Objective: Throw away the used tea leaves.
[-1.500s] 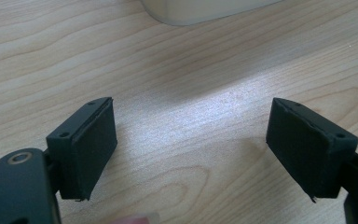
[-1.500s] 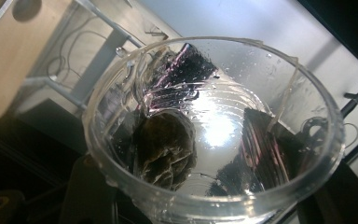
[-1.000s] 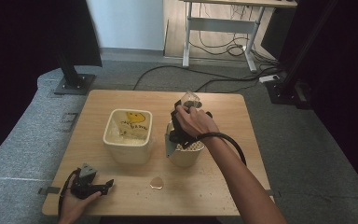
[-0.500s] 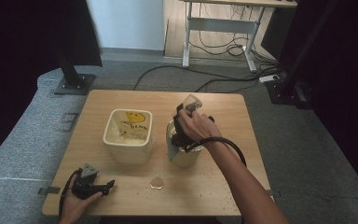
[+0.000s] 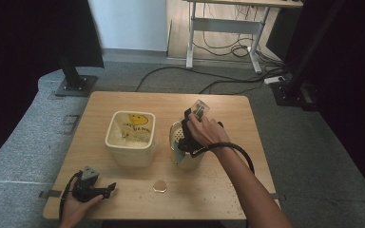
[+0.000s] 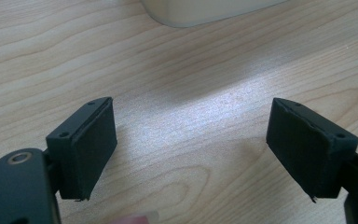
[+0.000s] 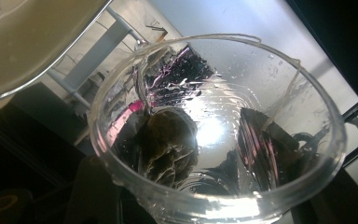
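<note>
Right gripper (image 5: 190, 135) pinches a clear cup (image 7: 214, 130) tipped over the strainer pot (image 5: 186, 151); the wet teabag (image 7: 168, 144) clinging inside may drop out. Left gripper (image 6: 191, 149) rests spread.

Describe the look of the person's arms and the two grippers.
Both forearms are bare, no sleeves. The left gripper is black, with a grey three-cornered plate on top and a black cable looping behind; its fingers are flat rectangular black pads on screwed brackets. The right gripper is black too, trailing a thick black cable.

Wooden table (image 5: 123, 199): tub (image 5: 129, 140), jug (image 5: 185, 152), perhaps lid (image 5: 160, 185)
</note>
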`<action>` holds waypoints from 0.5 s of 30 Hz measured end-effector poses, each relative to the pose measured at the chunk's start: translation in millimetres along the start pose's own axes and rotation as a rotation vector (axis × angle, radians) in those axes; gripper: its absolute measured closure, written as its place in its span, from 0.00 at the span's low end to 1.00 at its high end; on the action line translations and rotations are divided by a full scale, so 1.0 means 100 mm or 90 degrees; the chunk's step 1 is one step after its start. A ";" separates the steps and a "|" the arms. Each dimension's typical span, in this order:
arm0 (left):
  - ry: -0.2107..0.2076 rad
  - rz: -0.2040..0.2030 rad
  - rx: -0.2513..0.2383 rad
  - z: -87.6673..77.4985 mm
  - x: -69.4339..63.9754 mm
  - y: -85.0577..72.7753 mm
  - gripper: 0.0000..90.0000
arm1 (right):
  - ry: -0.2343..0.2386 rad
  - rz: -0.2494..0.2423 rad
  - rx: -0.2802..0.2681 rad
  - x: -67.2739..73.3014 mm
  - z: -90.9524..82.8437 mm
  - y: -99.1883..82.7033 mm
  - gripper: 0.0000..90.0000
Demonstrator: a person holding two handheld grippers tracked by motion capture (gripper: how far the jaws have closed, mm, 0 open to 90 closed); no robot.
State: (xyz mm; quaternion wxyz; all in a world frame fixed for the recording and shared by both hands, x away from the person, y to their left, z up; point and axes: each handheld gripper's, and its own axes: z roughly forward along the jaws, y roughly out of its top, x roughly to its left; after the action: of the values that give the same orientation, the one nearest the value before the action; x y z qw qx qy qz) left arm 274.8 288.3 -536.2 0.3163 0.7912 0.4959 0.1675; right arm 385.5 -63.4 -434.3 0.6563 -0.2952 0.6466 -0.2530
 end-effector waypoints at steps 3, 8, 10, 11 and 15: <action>-0.001 0.000 -0.001 -0.01 0.00 0.00 0.18 | -0.002 -0.008 0.007 0.01 0.01 -0.05 0.51; 0.000 -0.005 -0.004 -0.01 0.00 0.00 0.18 | 0.014 -0.011 0.016 0.05 0.02 0.00 0.50; 0.000 -0.006 -0.005 -0.03 0.02 -0.01 0.18 | 0.018 0.025 0.023 0.08 0.06 0.00 0.50; 0.000 -0.006 -0.005 -0.03 0.02 -0.01 0.18 | 0.018 0.025 0.023 0.08 0.06 0.00 0.50; -0.004 -0.015 -0.008 -0.03 0.04 -0.01 0.18 | 0.013 0.077 0.045 0.01 0.09 -0.10 0.50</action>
State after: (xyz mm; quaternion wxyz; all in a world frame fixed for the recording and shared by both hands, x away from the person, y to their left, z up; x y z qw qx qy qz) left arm 274.5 293.3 -534.3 0.3249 0.7836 0.5033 0.1648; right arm 395.3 -70.4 -427.8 0.6738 -0.2294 0.6606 -0.2388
